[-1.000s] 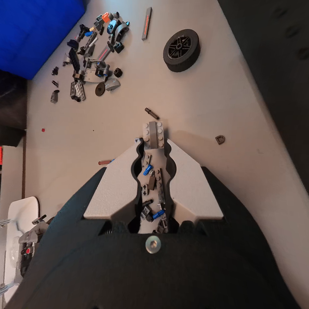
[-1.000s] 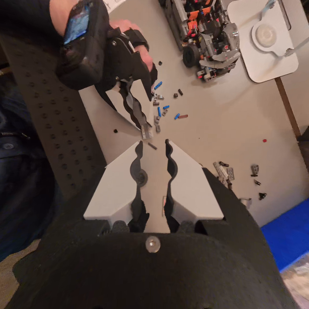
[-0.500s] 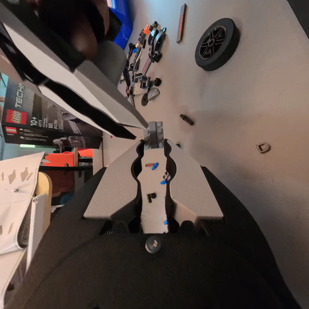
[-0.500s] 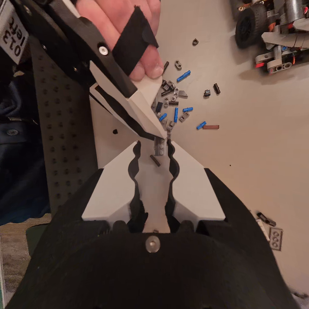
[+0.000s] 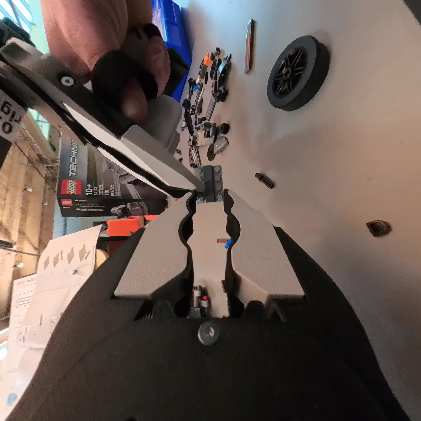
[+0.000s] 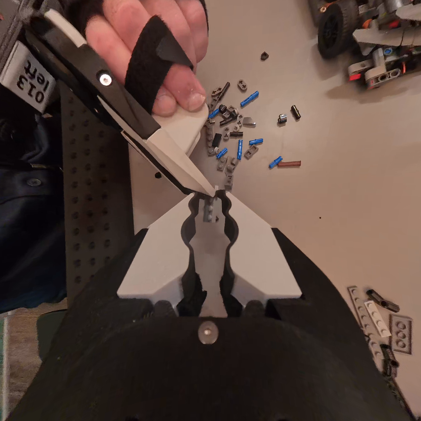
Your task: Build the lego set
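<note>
The left gripper grasps a small grey plate assembly between its fingertips, holding it above the table. The right gripper meets it from the opposite side: in the right wrist view the assembly sits between the right gripper's tips, which stand close around it, though whether they actually press on it cannot be told. In each view the other gripper reaches in from the upper left, held by a hand with a black strap across the fingers. On the table beyond, a loose black wheel lies far right in the left wrist view, with a scatter of dark parts to its left and a black pin nearer. The right wrist view shows a cluster of blue pins and grey bits, a partly built car at far right, and grey plates near right.
</note>
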`<state>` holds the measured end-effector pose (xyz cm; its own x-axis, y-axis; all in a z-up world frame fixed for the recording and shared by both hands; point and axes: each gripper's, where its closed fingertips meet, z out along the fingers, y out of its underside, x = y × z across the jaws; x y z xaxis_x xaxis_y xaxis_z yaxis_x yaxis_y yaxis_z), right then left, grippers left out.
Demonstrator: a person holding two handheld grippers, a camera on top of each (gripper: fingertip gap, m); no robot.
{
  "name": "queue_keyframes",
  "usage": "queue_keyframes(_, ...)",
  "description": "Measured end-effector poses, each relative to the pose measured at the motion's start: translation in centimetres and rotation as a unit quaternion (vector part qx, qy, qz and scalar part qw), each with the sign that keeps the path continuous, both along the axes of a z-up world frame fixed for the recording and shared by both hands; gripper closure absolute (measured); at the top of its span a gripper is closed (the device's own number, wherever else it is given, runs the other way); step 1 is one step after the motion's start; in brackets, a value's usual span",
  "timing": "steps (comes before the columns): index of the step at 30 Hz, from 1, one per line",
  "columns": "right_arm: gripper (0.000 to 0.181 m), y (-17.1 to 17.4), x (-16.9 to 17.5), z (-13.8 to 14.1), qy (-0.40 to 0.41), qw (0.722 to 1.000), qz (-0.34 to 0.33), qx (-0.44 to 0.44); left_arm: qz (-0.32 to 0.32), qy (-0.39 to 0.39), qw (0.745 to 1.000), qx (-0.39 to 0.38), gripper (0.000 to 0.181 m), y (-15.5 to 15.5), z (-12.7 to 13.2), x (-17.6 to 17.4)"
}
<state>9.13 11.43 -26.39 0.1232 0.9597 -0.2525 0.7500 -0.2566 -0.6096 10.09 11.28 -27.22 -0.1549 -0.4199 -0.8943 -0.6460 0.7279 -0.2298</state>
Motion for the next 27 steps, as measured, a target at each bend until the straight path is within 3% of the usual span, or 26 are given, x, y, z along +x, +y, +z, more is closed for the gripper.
queue_keyframes(6, 0.170, 0.8, 0.3, 0.4, 0.004, 0.999, -0.034, -0.014, 0.006, -0.024, 1.000, -0.006, 0.160, 0.4, 0.7, 0.0)
queue_keyframes(12, 0.165, 1.1, 0.3, 1.0, 0.037, 0.997, -0.054, -0.049, 0.017, -0.032, 0.999, -0.007, 0.160, 1.1, 1.0, -0.4)
queue_keyframes(19, 0.178, 1.3, 0.6, 1.4, 0.059, 0.995, -0.051, -0.058, 0.019, -0.048, 0.998, -0.028, 0.159, 1.4, 1.1, -0.6)
queue_keyframes(27, 0.162, 1.7, 0.6, 1.8, 0.078, 0.993, -0.059, -0.071, 0.028, -0.078, 0.994, -0.071, 0.159, 2.2, 1.6, -1.1)
